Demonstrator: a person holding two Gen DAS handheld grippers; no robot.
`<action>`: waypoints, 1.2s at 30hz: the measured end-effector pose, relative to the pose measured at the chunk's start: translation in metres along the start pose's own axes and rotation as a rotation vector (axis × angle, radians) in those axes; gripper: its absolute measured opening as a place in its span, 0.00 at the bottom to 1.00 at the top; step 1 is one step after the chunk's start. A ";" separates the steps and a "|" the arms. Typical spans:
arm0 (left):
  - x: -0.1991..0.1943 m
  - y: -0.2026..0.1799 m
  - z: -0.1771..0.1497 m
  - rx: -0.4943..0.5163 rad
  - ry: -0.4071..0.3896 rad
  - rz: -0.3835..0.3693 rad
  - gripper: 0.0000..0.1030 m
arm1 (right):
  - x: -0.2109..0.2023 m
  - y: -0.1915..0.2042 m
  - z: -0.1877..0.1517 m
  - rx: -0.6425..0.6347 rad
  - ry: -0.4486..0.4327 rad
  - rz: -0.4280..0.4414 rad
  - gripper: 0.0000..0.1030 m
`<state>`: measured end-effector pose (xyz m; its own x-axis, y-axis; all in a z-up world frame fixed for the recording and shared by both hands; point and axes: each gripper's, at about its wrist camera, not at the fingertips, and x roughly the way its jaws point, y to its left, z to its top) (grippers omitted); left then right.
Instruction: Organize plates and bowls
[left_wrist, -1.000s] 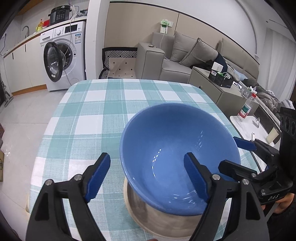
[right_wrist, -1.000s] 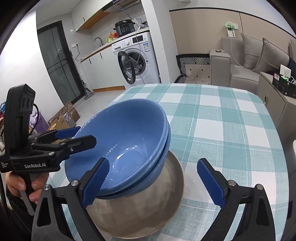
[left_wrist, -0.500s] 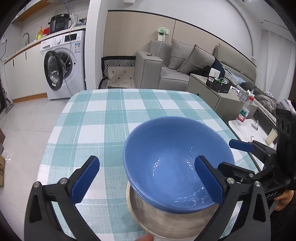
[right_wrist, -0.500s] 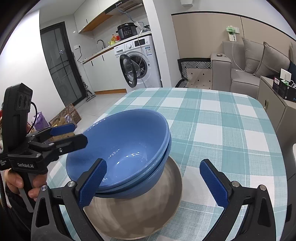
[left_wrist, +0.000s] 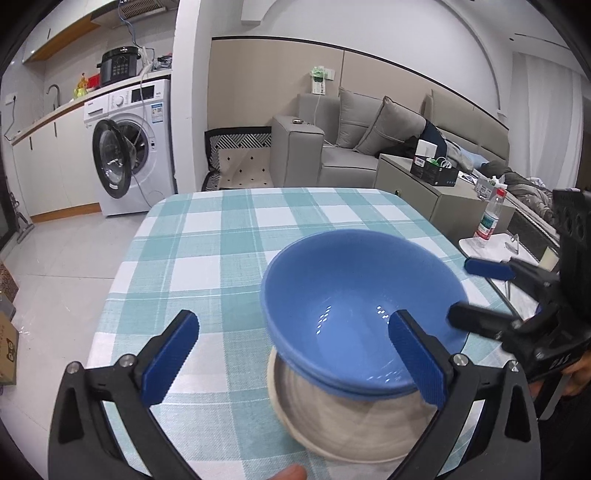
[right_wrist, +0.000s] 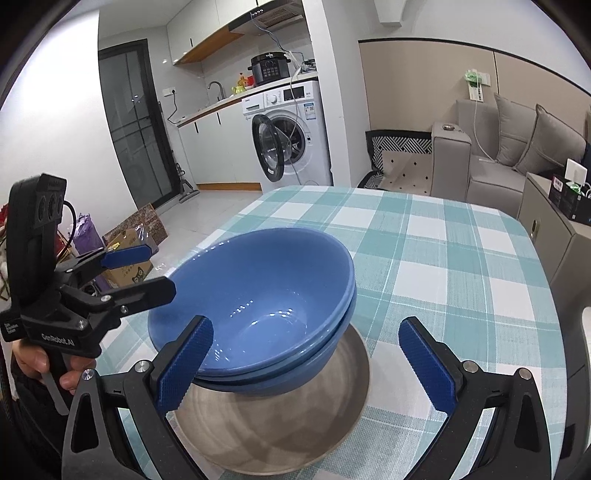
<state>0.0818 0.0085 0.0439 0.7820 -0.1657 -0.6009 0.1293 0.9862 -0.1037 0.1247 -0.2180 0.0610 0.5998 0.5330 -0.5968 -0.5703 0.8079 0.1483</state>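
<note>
Bowls (right_wrist: 258, 295), two blue ones nested together, sit tilted inside a wider grey dish (right_wrist: 295, 424) near the front edge of a table spread with a green-and-white checked cloth (right_wrist: 443, 258). The left gripper (left_wrist: 291, 358) hangs low over that front edge with its blue-padded fingers (left_wrist: 170, 354) spread wide apart; one finger sits in front of the bowls' near rim, pressing on nothing. The right gripper (right_wrist: 306, 365) also has its jaws wide apart, straddling the near side of the stack without touching it. Each tool is held by a hand (right_wrist: 40, 362). Beyond the table's far edge stand a washing machine (left_wrist: 129, 147) and a grey sofa (left_wrist: 369, 140).
</note>
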 end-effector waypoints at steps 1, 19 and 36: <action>-0.001 0.000 -0.002 0.001 -0.003 0.004 1.00 | -0.002 0.001 0.000 -0.006 -0.010 -0.001 0.99; -0.017 0.014 -0.038 -0.033 -0.160 0.040 1.00 | -0.034 0.004 -0.051 -0.067 -0.169 0.049 0.99; -0.033 0.017 -0.065 0.004 -0.234 0.104 1.00 | -0.051 0.003 -0.086 -0.083 -0.249 0.030 0.99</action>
<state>0.0187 0.0304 0.0102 0.9110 -0.0590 -0.4081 0.0434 0.9979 -0.0475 0.0440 -0.2641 0.0245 0.6955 0.6103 -0.3793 -0.6280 0.7728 0.0920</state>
